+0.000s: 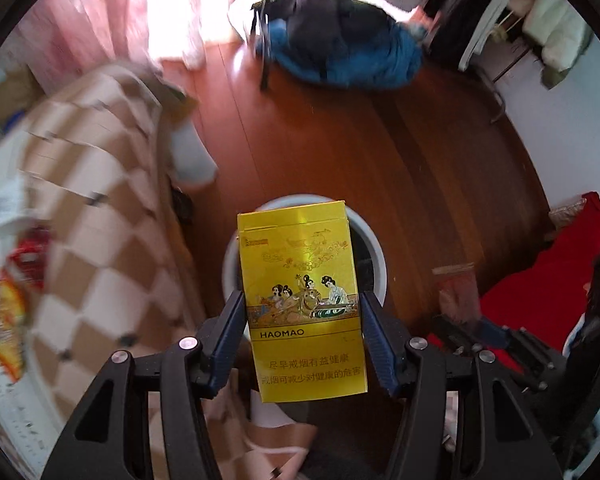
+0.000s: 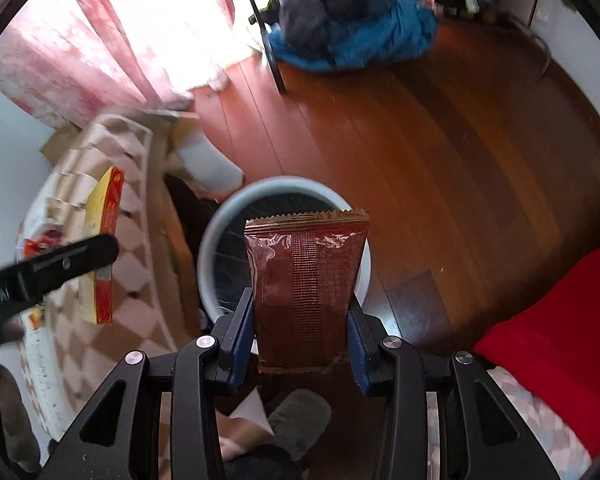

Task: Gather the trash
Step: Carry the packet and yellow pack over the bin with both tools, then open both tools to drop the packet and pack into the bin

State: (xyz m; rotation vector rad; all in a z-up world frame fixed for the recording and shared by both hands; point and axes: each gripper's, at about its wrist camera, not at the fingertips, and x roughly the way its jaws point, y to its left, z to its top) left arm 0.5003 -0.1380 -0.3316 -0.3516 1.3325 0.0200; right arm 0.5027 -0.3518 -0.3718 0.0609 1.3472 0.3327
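A yellow cigarette pack [image 1: 300,280] marked HAOMAO stands upright between the fingers of my left gripper [image 1: 301,300], which is shut on its sides. Behind and below it on the floor is a round white bin [image 1: 376,252]. My right gripper [image 2: 299,296] is shut on a brown snack wrapper [image 2: 306,272], held upright over the same bin [image 2: 208,248]. In the right wrist view the left gripper [image 2: 60,264] shows at the left with the yellow pack [image 2: 104,248] seen edge-on. The bin's inside is mostly hidden behind both items.
A table with a brown-and-cream checked cloth [image 1: 100,208] stands left of the bin, with packets on it. A blue and dark clothes pile [image 1: 340,48] lies on the wooden floor [image 2: 440,160] far ahead. Red fabric [image 2: 548,328] lies at the right. Pink curtains [image 2: 100,40] hang at the back left.
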